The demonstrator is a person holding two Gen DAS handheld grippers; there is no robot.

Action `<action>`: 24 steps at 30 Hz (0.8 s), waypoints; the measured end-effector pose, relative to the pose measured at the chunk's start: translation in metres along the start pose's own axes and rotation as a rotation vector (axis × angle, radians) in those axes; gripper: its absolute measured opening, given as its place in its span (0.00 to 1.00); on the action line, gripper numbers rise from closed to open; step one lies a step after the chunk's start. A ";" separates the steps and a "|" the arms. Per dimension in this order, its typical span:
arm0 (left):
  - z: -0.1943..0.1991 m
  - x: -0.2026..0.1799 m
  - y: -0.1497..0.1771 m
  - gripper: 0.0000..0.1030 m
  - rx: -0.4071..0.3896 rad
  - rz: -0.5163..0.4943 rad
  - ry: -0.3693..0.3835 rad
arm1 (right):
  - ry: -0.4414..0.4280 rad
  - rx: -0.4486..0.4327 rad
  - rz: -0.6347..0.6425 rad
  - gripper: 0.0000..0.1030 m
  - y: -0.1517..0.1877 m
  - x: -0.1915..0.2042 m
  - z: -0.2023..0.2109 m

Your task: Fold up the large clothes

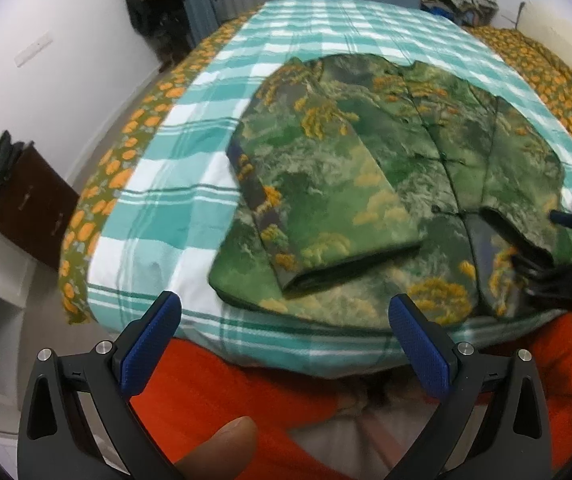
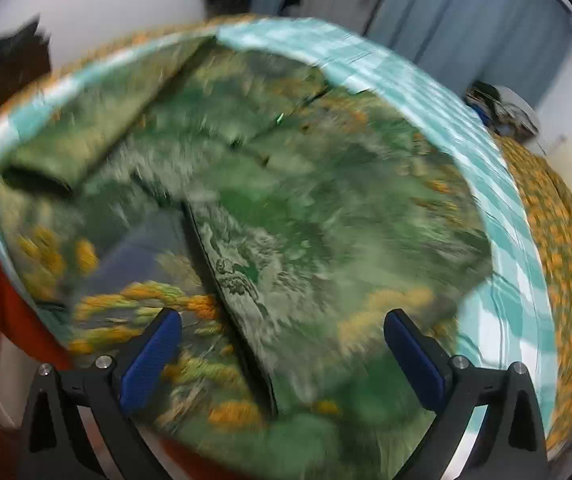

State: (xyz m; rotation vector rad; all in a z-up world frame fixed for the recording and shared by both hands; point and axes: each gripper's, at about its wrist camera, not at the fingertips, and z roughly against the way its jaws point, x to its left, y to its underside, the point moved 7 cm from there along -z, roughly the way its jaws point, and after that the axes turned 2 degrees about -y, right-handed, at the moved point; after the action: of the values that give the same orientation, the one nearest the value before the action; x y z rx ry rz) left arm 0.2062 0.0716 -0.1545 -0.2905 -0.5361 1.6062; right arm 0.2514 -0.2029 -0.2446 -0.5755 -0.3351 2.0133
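Both grippers are spread wide: left gripper [image 1: 286, 316] hangs off the bed's 6 o'clock edge, right gripper [image 2: 283, 332] over the green shirt [image 1: 366, 168], nothing gripped.

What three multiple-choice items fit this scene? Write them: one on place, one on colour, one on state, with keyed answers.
1. Where does the green garment lie?
A. on the checked sheet
B. on the floor
C. on a chair

2. What colour are the left gripper pads?
A. red
B. blue
C. white

3. How stands the right gripper?
A. shut on cloth
B. open, holding nothing
C. out of view

A: it is spread on the teal checks. B: blue pads show. B: its fingers stand apart over the cloth.
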 end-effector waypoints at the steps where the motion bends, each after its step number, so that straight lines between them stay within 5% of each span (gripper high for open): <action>1: 0.001 0.000 0.001 1.00 0.001 0.004 0.017 | -0.003 0.009 0.000 0.95 0.002 0.000 -0.008; 3: 0.003 0.001 0.003 1.00 -0.010 0.007 0.025 | -0.029 0.035 -0.061 0.46 0.006 -0.007 -0.015; 6: 0.002 0.004 0.006 1.00 -0.008 -0.002 0.030 | -0.100 0.012 -0.186 0.12 0.007 -0.022 -0.003; 11: 0.003 0.008 0.008 1.00 -0.007 0.001 0.074 | -0.078 -0.147 -0.424 0.10 0.000 -0.093 0.065; 16: -0.001 0.016 0.003 1.00 -0.015 0.019 0.071 | 0.114 -0.280 -0.611 0.10 0.022 -0.215 0.134; 21: -0.014 0.018 -0.002 0.99 0.011 0.060 0.147 | 0.362 -0.216 -0.732 0.10 0.076 -0.321 0.135; 24: -0.017 0.019 -0.005 0.99 0.007 0.062 0.147 | 0.406 -0.136 -0.825 0.10 0.116 -0.358 0.110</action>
State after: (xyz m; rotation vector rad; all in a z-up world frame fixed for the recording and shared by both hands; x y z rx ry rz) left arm 0.2171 0.0935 -0.1643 -0.4195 -0.4118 1.6317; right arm 0.2535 -0.5719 -0.1121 -0.7591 -0.3805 1.0617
